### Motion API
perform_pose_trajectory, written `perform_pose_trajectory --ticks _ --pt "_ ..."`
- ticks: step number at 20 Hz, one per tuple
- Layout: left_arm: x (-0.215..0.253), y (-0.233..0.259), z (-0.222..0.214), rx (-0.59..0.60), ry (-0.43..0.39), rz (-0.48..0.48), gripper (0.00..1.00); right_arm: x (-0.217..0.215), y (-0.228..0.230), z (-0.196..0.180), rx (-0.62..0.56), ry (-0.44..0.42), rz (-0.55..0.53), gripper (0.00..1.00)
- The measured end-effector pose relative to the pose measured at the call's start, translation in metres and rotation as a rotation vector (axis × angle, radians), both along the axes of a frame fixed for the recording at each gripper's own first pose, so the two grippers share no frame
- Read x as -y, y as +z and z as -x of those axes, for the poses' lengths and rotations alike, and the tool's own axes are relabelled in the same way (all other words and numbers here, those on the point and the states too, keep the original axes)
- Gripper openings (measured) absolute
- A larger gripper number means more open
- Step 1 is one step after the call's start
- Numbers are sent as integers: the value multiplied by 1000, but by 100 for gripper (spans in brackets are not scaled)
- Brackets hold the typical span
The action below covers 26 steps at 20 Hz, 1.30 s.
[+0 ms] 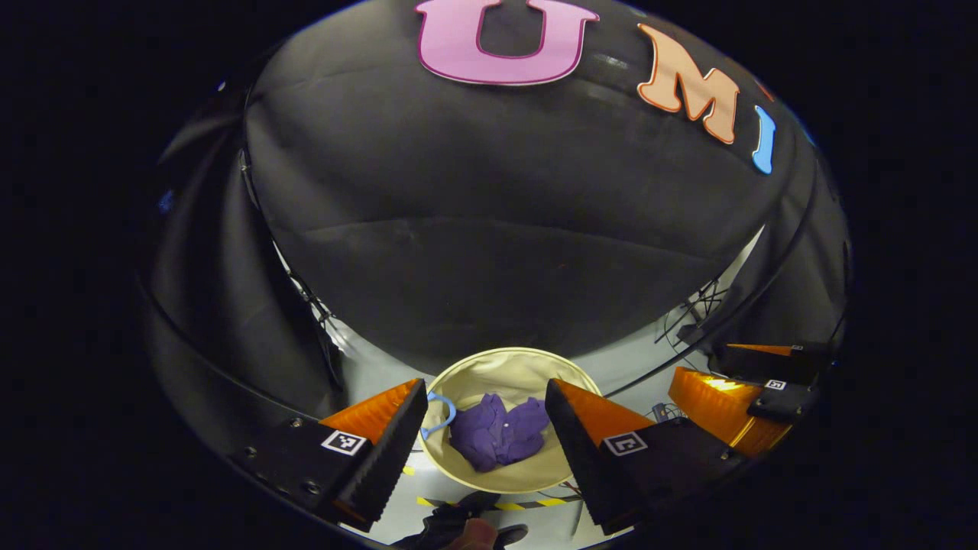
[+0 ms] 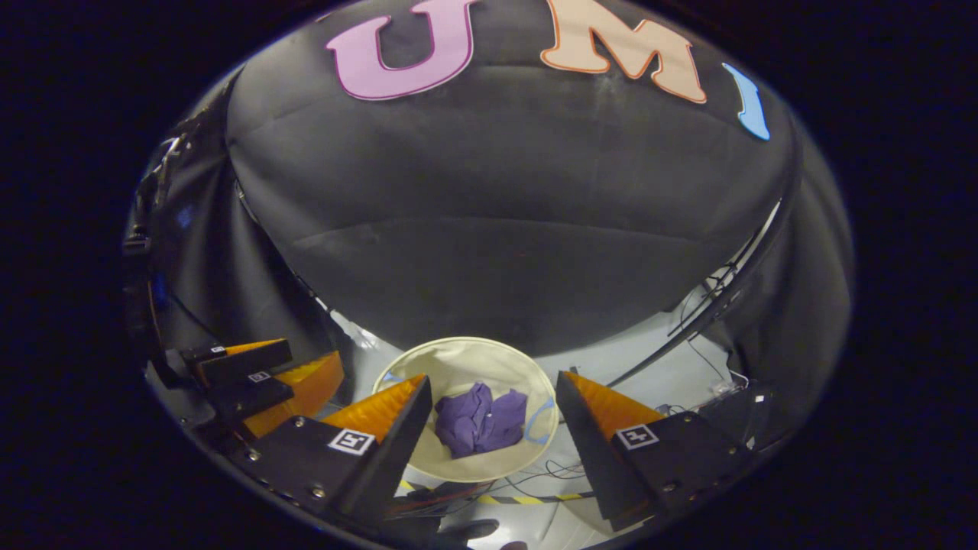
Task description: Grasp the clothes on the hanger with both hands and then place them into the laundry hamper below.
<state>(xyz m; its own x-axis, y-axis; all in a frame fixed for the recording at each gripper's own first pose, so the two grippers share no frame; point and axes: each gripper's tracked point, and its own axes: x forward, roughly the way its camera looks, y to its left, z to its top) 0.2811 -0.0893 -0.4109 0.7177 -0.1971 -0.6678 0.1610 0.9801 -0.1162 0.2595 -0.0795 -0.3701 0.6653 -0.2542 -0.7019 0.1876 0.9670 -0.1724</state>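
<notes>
Clothes (image 1: 498, 437) (image 2: 480, 420): crumpled purple heap, lower centre of frame, inside the round beige hamper (image 1: 519, 367) (image 2: 458, 355). Left gripper (image 1: 486, 447) and right gripper (image 2: 493, 443) above it, fingers spread, holding nothing.

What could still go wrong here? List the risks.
1. The shirt lies bunched in the hamper, and both claws, left and right, hang open above it; dropping lower could snag the cloth again.
2. The hamper looks soft-walled; a claw bumping its rim might tip or fold it.
3. Cables and striped tape lie on the floor beside the hamper, so stepping back could catch them.
</notes>
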Motion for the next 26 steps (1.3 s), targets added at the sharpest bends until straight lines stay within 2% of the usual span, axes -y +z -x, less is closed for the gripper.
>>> perform_pose_trajectory --ticks 9,18,19,20,26 --pt "-2 22 -7 122 0 -15 96 -25 81 30 159 21 -6 99" --pt "0 44 -12 215 15 16 96 -40 147 83 278 37 24 99" --pt "0 45 -14 231 13 20 96 -41 154 87 292 34 29 94" --pt "2 47 -15 238 12 23 96 -43 160 91 303 36 31 99" --pt "2 60 -20 304 1 27 96 -52 199 100 376 56 53 99"
